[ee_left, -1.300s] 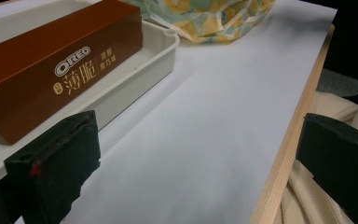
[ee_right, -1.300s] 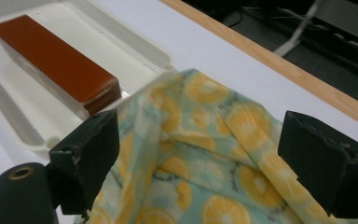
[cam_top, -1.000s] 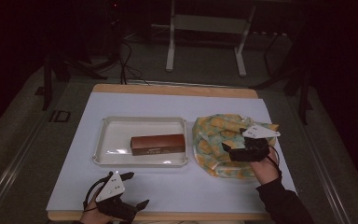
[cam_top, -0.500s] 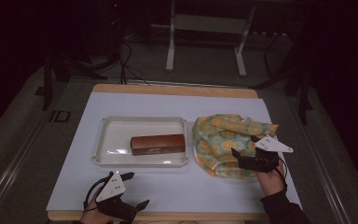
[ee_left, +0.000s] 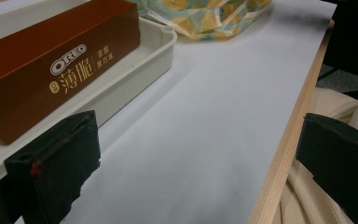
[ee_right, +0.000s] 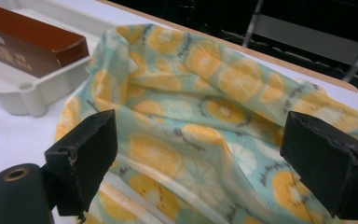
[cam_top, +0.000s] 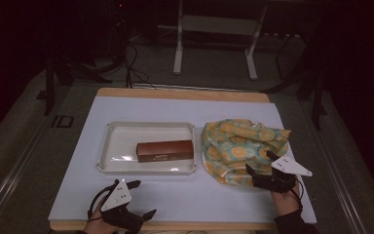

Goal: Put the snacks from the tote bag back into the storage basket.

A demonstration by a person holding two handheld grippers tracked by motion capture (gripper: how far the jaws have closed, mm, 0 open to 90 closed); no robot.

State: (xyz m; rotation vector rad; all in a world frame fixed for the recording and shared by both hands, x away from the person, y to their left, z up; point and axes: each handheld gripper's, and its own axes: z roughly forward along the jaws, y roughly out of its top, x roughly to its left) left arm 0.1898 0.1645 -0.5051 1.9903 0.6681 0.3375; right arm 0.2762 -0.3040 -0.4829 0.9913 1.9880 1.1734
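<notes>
1. High view showed the right gripper at the near right of the table, just at the near edge of the cloth.
2. Its jaws stood wide apart and held nothing; in the right gripper view they framed the cloth, which lay between and beyond them.
3. The cloth, pale green with orange slices printed on it, lay crumpled in a heap on the right half of the table, just beside the tray.
4. The tray, white and shallow, sat at the middle of the table, left of the cloth, and a brown box lay in its right part along the near wall.
5. The left gripper rested at the near left edge of the table, well apart from the cloth and near the tray's near wall.
6. Its jaws were also wide apart and empty; in the left gripper view the box and tray lay beyond its left jaw, with bare table between the jaws.
</notes>
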